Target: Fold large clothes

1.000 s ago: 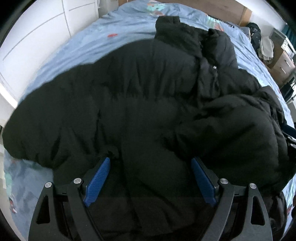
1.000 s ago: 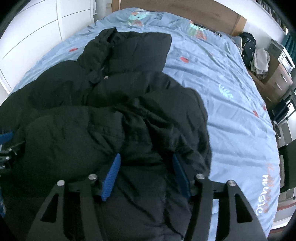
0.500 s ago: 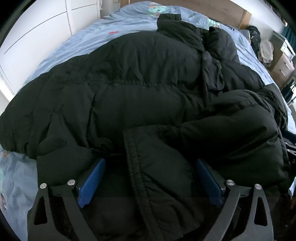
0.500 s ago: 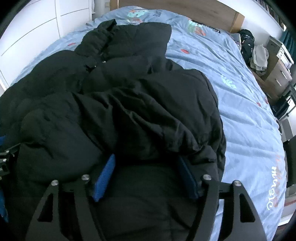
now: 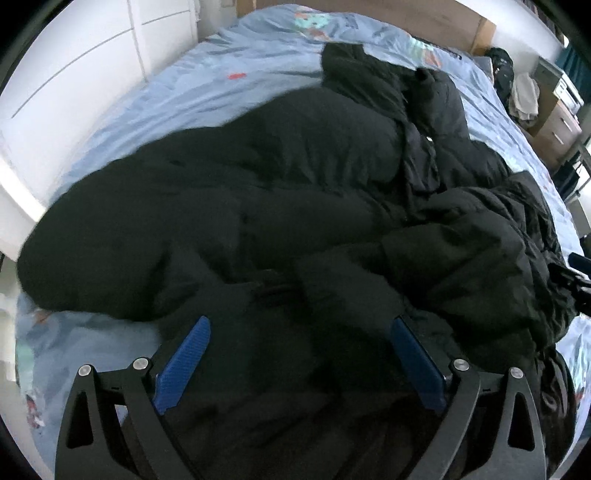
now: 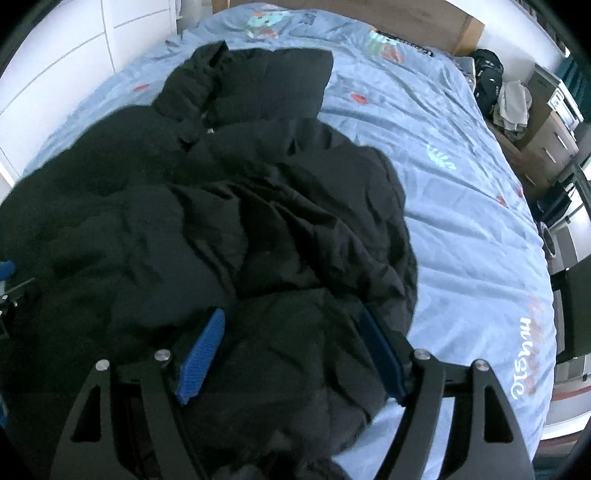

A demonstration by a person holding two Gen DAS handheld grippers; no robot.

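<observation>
A big black puffer jacket (image 5: 295, 192) lies rumpled on the blue bed sheet (image 5: 207, 85), its hood (image 6: 266, 81) toward the headboard. My left gripper (image 5: 300, 325) hangs wide open over the jacket's near edge; the fabric lies under and between the blue pads (image 5: 184, 362), which do not press on it. My right gripper (image 6: 291, 314) is over the jacket's right side, where a layer is bunched over itself (image 6: 314, 229). Its jaws are opening, with padded fabric bulging loosely between them. Each gripper shows at the edge of the other's view (image 5: 572, 273) (image 6: 11, 288).
White wardrobe doors (image 5: 74, 74) run along the bed's left side. A wooden headboard (image 6: 406, 18) stands at the far end. Beside the bed on the right are a black backpack (image 6: 487, 77), wooden drawers (image 6: 546, 136) and dark furniture (image 6: 576, 306). Bare sheet (image 6: 461, 184) lies right of the jacket.
Both grippers have spread their jaws wider and drawn up and back from the jacket. The hem that lay between the left fingers half a second ago has dropped flat.
</observation>
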